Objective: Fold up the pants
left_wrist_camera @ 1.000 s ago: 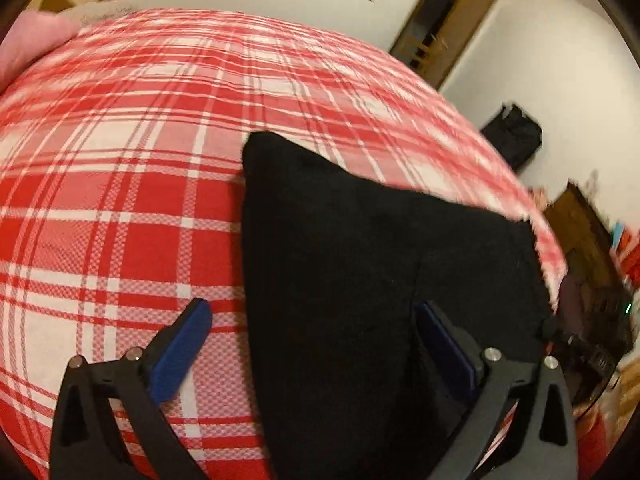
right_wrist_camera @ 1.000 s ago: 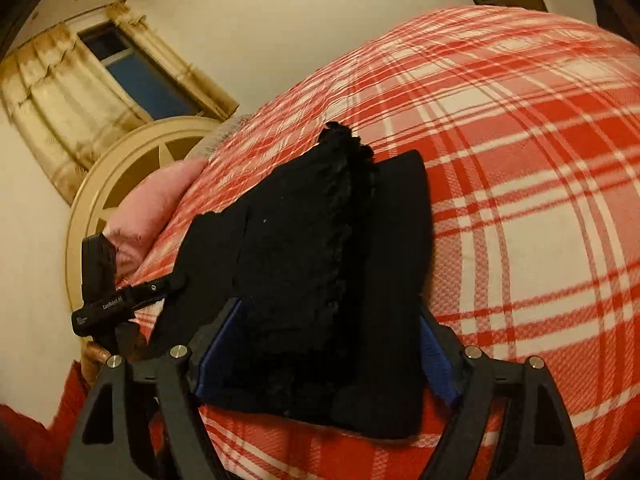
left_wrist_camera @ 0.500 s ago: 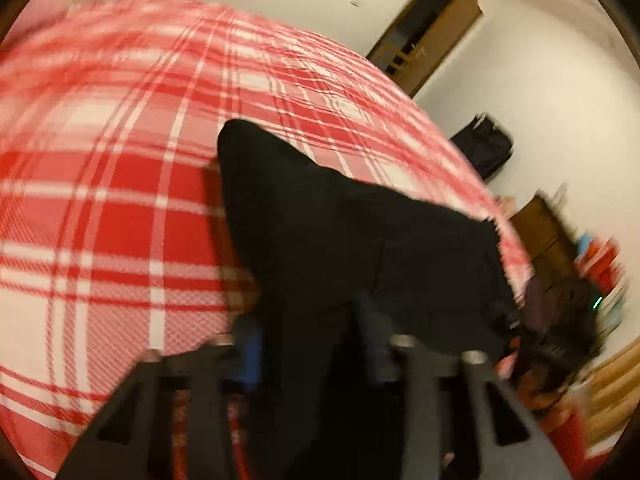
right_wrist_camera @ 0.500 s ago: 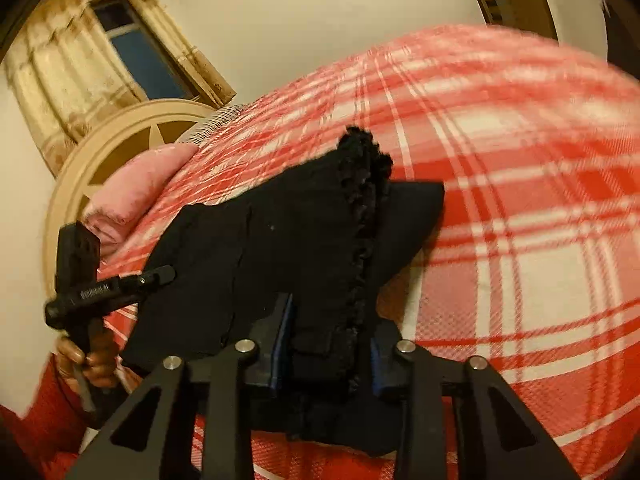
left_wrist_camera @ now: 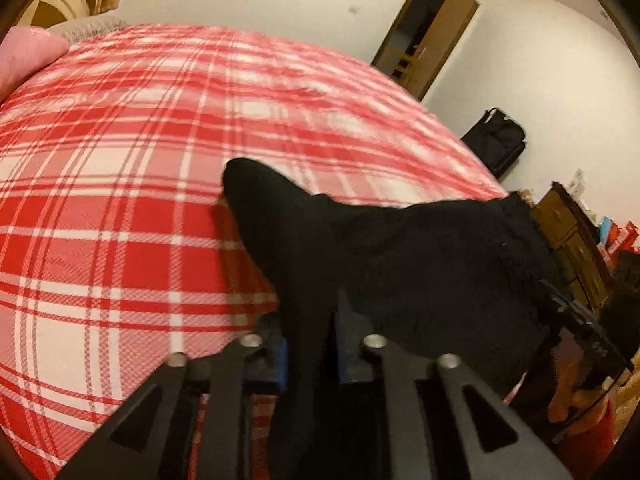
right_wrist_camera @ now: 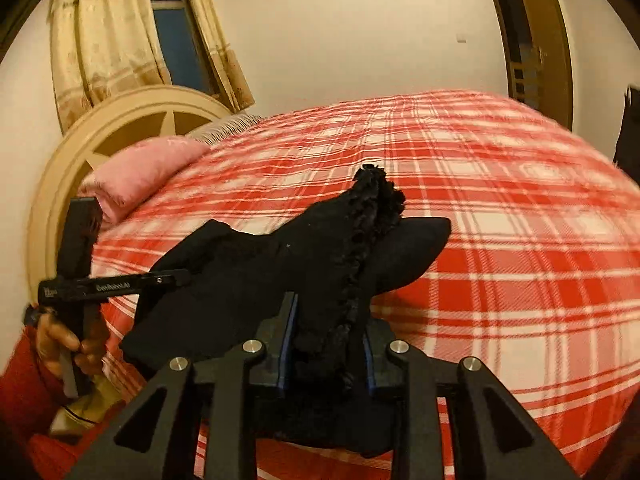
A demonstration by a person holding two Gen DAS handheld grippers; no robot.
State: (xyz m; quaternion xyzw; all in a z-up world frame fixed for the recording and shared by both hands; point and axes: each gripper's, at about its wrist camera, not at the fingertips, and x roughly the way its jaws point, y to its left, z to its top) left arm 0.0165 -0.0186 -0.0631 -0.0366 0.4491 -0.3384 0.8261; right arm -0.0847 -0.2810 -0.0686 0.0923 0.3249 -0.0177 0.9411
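The black pants (left_wrist_camera: 400,256) lie folded near the front edge of a red and white plaid bed (left_wrist_camera: 120,184). My left gripper (left_wrist_camera: 310,344) is shut on the near edge of the pants and lifts it off the bed. In the right wrist view the pants (right_wrist_camera: 304,264) show a frilled edge. My right gripper (right_wrist_camera: 326,344) is shut on that frilled edge and holds it raised. The left gripper (right_wrist_camera: 100,284) appears at the left of the right wrist view, held in a hand.
A pink pillow (right_wrist_camera: 144,172) and a cream headboard (right_wrist_camera: 120,120) stand at the head of the bed. A black bag (left_wrist_camera: 496,140) sits on the floor by the wall. A wooden door (left_wrist_camera: 436,28) stands open. A wooden dresser (left_wrist_camera: 568,232) is at the right.
Both grippers went from open around the pants' near edge to shut on it. Both then rose, lifting that edge off the bed.
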